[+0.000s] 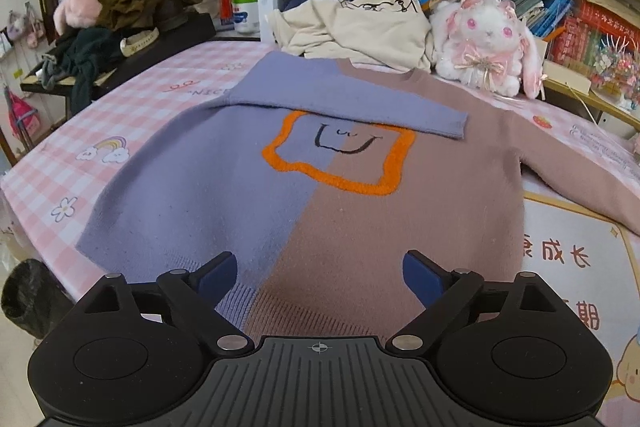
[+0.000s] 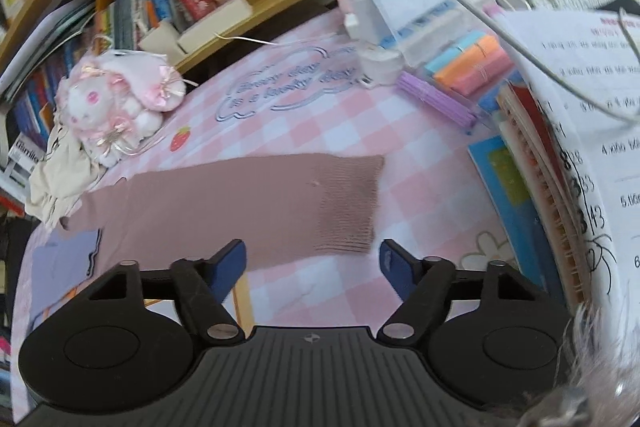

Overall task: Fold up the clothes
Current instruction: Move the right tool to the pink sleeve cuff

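On the pink checked table (image 1: 132, 115) the sweater (image 1: 248, 195) lies flat, its purple sleeve (image 1: 360, 107) folded across the chest. The left gripper (image 1: 320, 277) hangs over the hem, jaws apart, empty. The right gripper (image 2: 313, 267), also apart, hovers beside the outstretched brown sleeve (image 2: 248, 203).

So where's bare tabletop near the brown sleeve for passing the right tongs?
Free: checked cloth below the brown sleeve, and between the sleeve and the paper stacks. Crowded: book pile to the right, plush rabbit at the shoulder.
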Motion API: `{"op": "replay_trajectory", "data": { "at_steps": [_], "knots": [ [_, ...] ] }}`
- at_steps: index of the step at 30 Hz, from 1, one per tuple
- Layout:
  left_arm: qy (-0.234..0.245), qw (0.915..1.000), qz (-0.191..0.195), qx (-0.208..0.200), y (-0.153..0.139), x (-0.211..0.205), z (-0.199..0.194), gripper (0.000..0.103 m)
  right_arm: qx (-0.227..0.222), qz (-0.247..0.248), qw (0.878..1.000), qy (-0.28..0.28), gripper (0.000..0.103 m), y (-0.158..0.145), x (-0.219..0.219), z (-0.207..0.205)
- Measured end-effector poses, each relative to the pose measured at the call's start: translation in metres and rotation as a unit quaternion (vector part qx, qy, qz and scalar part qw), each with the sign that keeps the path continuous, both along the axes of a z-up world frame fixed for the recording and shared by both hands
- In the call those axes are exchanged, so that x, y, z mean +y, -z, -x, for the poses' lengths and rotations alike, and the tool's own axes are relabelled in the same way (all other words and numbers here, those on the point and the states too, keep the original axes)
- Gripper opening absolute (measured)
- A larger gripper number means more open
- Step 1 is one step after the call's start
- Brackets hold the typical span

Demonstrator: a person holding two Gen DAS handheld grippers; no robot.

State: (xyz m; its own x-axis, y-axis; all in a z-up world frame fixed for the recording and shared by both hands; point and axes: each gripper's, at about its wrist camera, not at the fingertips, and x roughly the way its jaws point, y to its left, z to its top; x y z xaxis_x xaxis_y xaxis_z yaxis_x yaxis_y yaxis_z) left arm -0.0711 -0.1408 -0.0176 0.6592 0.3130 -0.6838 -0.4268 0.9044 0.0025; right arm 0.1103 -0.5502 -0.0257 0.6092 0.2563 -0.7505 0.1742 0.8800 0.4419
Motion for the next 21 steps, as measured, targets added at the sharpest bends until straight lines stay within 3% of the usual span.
{"op": "replay_trajectory", "data": {
  "at_steps": [2,8,13,17,21],
  "knots": [
    [0.001,1.0,0.0,0.0,-0.001,0.0,0.001,0.093,0.009,-0.009,1.0,0.005,0.059,0.004,-0.003,-0.001],
    [-0.001,1.0,-0.003,-0.001,-0.002,0.0,0.002,0.093,0.013,-0.021,1.0,0.012,0.047,0.009,-0.007,-0.005],
    [-0.004,1.0,-0.004,-0.002,-0.002,0.002,0.004,0.093,0.002,-0.019,1.0,0.005,0.046,0.011,-0.005,-0.013],
    [-0.003,1.0,-0.005,-0.001,-0.002,0.002,0.004,0.093,-0.003,-0.007,1.0,0.015,0.03,0.013,-0.006,-0.021],
    [0.001,1.0,-0.007,-0.001,-0.002,0.002,0.004,0.093,-0.004,0.001,1.0,0.018,0.028,0.014,-0.006,-0.023]
  ]
}}
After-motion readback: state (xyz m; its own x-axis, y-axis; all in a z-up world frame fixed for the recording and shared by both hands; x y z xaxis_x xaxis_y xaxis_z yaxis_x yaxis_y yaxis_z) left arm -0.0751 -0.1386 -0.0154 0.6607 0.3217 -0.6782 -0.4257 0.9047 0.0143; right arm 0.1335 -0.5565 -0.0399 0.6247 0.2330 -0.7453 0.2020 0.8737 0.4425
